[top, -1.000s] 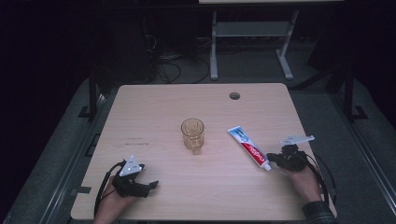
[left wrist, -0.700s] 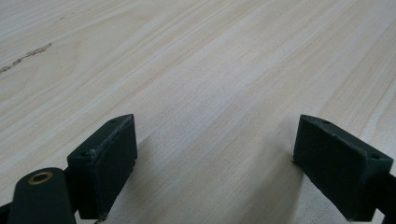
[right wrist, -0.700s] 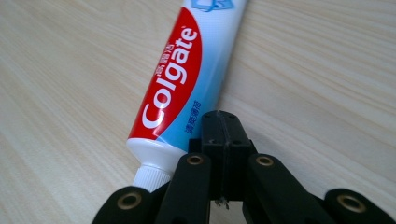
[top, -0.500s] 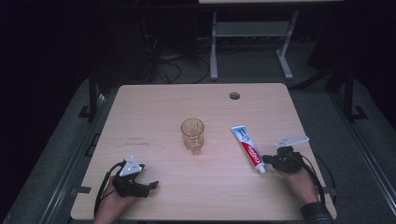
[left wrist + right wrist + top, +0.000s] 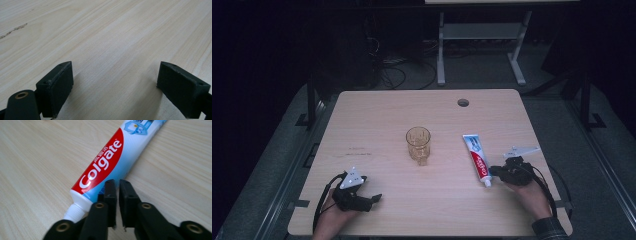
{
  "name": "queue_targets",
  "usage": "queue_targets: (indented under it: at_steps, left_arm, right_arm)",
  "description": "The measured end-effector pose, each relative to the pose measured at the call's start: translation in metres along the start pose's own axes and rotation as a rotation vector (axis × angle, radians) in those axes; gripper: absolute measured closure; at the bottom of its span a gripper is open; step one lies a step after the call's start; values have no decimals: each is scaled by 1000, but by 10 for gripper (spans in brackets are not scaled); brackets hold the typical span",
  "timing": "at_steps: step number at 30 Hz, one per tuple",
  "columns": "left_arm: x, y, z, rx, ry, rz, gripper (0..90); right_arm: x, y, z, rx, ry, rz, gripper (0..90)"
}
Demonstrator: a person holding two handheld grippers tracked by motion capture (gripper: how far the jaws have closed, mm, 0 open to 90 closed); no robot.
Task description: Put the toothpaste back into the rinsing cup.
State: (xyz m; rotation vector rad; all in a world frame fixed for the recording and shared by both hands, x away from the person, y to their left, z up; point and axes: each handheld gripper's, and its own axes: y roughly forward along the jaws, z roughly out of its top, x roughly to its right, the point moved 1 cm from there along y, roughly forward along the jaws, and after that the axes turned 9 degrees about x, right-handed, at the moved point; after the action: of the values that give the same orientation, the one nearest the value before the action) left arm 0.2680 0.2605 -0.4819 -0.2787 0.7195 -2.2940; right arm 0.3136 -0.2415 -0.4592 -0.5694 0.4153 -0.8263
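Observation:
A Colgate toothpaste tube (image 5: 477, 159) lies flat on the wooden table (image 5: 382, 115), right of centre, its white cap toward the near edge. My right gripper (image 5: 493, 171) is shut, and its tips rest against the tube's side just above the cap. In the right gripper view the tube (image 5: 107, 167) runs up and to the right, with the shut jaws of the right gripper (image 5: 117, 182) touching its edge and holding nothing. An amber glass cup (image 5: 418, 142) stands upright at the table's middle. My left gripper (image 5: 376, 198) lies open at the near left, its jaws (image 5: 115, 75) wide apart over bare wood.
A round cable hole (image 5: 463, 102) is set in the table's far right part. Beyond the far edge, a white frame's legs (image 5: 441, 55) and some cables (image 5: 387, 70) are on the dark floor. A faint mark (image 5: 357, 151) shows on the wood left of the cup.
My right gripper has moved left and toward the near edge, pushing the tube's cap end left, so the tube now lies more nearly straight front to back. The left gripper has not moved.

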Motion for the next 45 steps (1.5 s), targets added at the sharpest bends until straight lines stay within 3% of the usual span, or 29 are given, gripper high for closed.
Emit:
queue_targets:
  at_steps: [5,14,29,45]
  left_arm:
    - [0,0,0,1,0,0,129]
    - [0,0,0,1,0,0,129]
    - [0,0,0,0,0,0,129]
    - [0,0,0,0,1,-3,129]
  right_arm:
    - [2,-3,6,7,26,-16,661]
    - [2,-2,17,-15,54,-50,521]
    - [5,7,39,-11,94,-72,387]
    - [12,21,58,7,127,-83,333]
